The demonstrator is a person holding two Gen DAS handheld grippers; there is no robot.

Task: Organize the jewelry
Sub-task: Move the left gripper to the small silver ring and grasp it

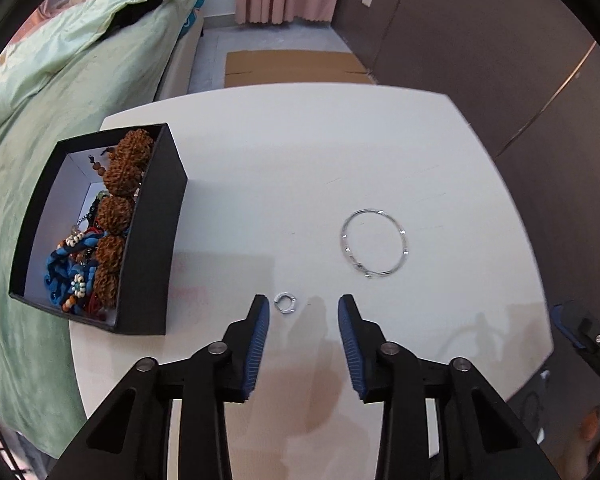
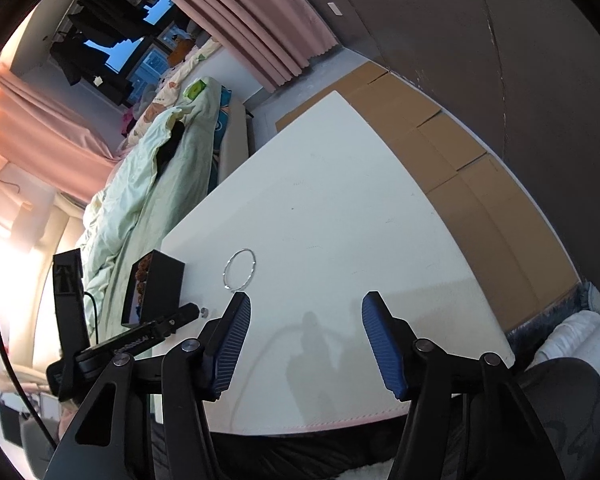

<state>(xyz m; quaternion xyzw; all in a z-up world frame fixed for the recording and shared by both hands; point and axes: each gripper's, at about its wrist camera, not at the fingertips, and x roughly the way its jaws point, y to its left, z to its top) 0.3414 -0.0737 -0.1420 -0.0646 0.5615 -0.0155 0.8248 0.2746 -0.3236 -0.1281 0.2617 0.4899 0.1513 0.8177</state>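
Note:
A black box (image 1: 156, 240) lined in white sits at the left of the white table (image 1: 300, 152); it holds brown bead strings (image 1: 118, 208) and a blue cord piece (image 1: 60, 268). A small silver ring (image 1: 285, 303) lies on the table just ahead of my open, empty left gripper (image 1: 303, 304), close to its left finger. A thin silver bangle (image 1: 374, 242) lies further ahead to the right. My right gripper (image 2: 306, 302) is open and empty over the table's near edge; the bangle (image 2: 240, 270), the box (image 2: 156, 288) and the ring (image 2: 204, 312) lie ahead to its left.
A bed with a green quilt (image 1: 60, 100) runs along the table's left side. Flat cardboard (image 1: 292, 68) lies on the floor beyond the table. Dark wall panels (image 1: 500, 60) stand to the right. The left gripper's body (image 2: 140, 332) shows in the right wrist view.

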